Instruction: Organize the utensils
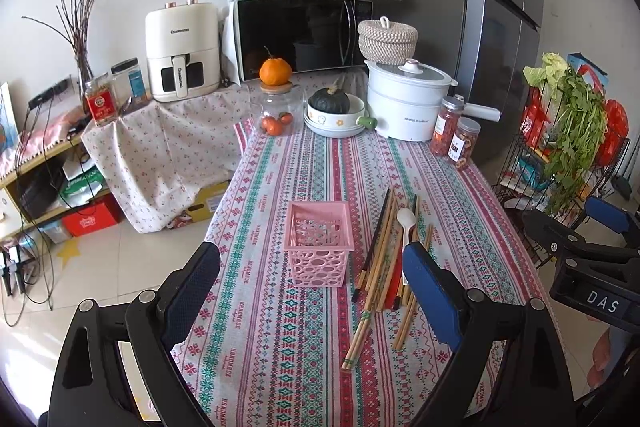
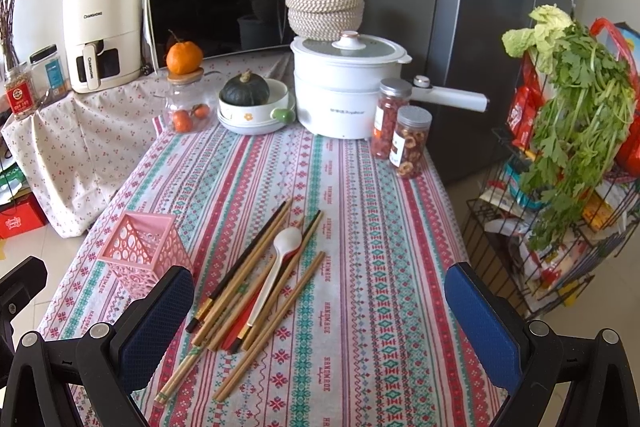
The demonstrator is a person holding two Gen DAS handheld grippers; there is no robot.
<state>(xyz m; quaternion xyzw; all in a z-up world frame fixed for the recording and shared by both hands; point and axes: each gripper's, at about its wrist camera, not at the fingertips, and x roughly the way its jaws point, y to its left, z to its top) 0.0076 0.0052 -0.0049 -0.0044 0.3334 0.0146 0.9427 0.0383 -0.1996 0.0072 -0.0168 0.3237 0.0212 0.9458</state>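
Both grippers, left (image 1: 316, 291) and right (image 2: 320, 327), gape empty; I'd pinch light, slippery chopsticks (image 2: 256, 279), frame centre, mid-length.

Table (image 1: 280, 347): basket (image 1: 319, 243) upright near the middle, toward the left edge. Just right of it, a loose pile of chopsticks (image 1: 384, 259) lying lengthwise, with a spoon (image 1: 406, 227) on top. Along the far edge, left to right: glass jar (image 1: 277, 111), stacked bowls (image 1: 334, 117) holding a squash (image 1: 330, 99), pot (image 1: 404, 99), two jars (image 1: 456, 131) at the right corner.
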